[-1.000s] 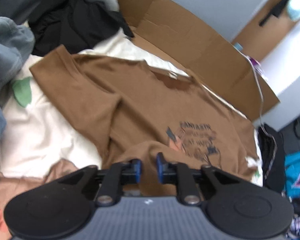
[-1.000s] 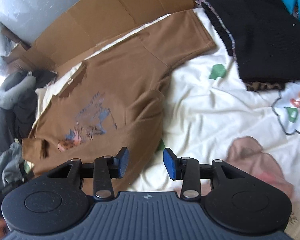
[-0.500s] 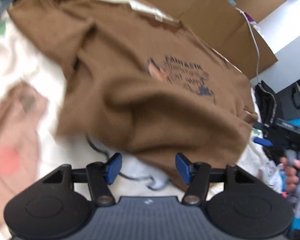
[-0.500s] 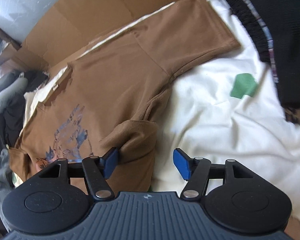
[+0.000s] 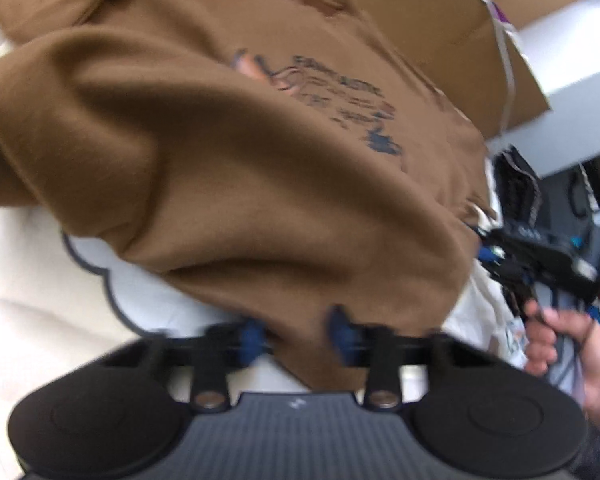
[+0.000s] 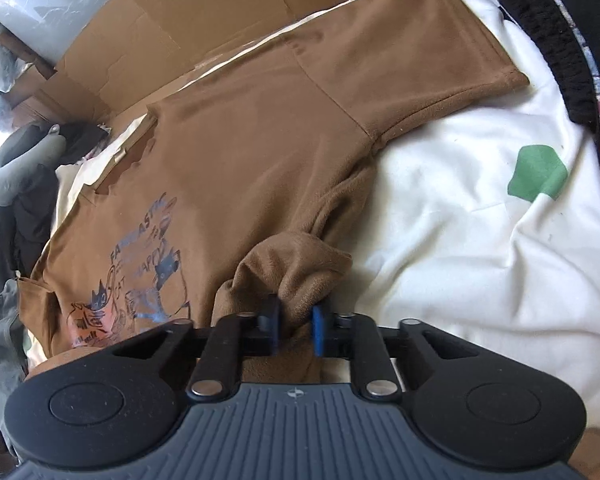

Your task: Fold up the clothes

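A brown T-shirt [image 5: 260,152] with a blue and pink print lies spread on a white sheet [image 6: 480,220], collar toward the cardboard. In the blurred left wrist view its near hem runs between the blue pads of my left gripper [image 5: 296,334]. Those jaws are closing, and cloth fills the gap from pad to pad. My right gripper [image 6: 296,322] is also closing, and a bunched fold of the T-shirt [image 6: 260,140] near its side seam is pinched between the pads. A hand [image 5: 560,344] shows at the right edge of the left wrist view.
Flattened cardboard [image 6: 180,20] lies behind the shirt. A black garment [image 6: 560,40] covers the sheet's far right. Grey and dark clothes [image 6: 20,168] are heaped at the left. A white cable [image 5: 508,60] crosses the cardboard. The sheet carries a green patch [image 6: 536,176].
Both grippers came down to the shirt's near edge, spread wide around the cloth, then closed on it. The shirt now fills much more of each view.
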`<state>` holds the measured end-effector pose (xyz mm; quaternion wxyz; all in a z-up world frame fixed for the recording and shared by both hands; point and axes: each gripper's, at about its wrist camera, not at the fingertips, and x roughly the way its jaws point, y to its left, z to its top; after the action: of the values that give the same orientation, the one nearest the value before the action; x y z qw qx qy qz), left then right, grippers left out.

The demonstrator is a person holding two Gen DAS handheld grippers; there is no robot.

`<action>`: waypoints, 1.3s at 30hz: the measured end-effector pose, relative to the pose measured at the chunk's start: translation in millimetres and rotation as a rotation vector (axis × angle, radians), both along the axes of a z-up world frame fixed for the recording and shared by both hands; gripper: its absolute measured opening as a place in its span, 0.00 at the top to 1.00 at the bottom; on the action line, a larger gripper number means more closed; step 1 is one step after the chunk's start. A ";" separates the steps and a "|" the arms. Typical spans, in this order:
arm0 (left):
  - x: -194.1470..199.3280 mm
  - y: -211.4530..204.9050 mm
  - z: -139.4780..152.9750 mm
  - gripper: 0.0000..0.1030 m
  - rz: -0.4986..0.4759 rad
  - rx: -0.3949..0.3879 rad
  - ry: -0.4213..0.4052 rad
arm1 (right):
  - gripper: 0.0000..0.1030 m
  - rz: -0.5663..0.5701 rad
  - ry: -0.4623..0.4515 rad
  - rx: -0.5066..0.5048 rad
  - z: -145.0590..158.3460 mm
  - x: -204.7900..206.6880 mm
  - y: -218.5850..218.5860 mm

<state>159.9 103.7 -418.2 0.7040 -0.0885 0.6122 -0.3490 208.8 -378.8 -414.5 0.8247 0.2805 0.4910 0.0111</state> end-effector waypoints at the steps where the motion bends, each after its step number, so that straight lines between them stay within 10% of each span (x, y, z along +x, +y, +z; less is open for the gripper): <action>1: 0.6 2.8 1.2 0.94 0.007 -0.008 0.007 | 0.90 -0.007 0.000 0.002 3.6 -2.6 -0.1; 22: -20.1 27.9 142.5 0.96 -0.041 0.036 -0.171 | 0.99 -0.170 0.006 0.007 95.1 -101.0 -20.1; 26: -16.9 30.0 162.1 0.96 -0.013 0.062 -0.214 | 0.90 -0.188 -0.035 0.043 108.4 -108.8 -24.1; 29: -9.9 31.2 178.7 0.96 0.006 0.083 -0.258 | 0.65 -0.191 -0.089 0.078 114.1 -110.0 -25.4; 39: 27.2 44.8 163.5 0.96 0.032 0.171 -0.297 | 0.62 -0.179 -0.071 0.127 64.9 -78.3 -3.4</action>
<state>187.1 148.4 -254.8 0.7972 0.0146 0.5273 -0.2936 130.5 -382.2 -349.6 0.8197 0.3744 0.4329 -0.0218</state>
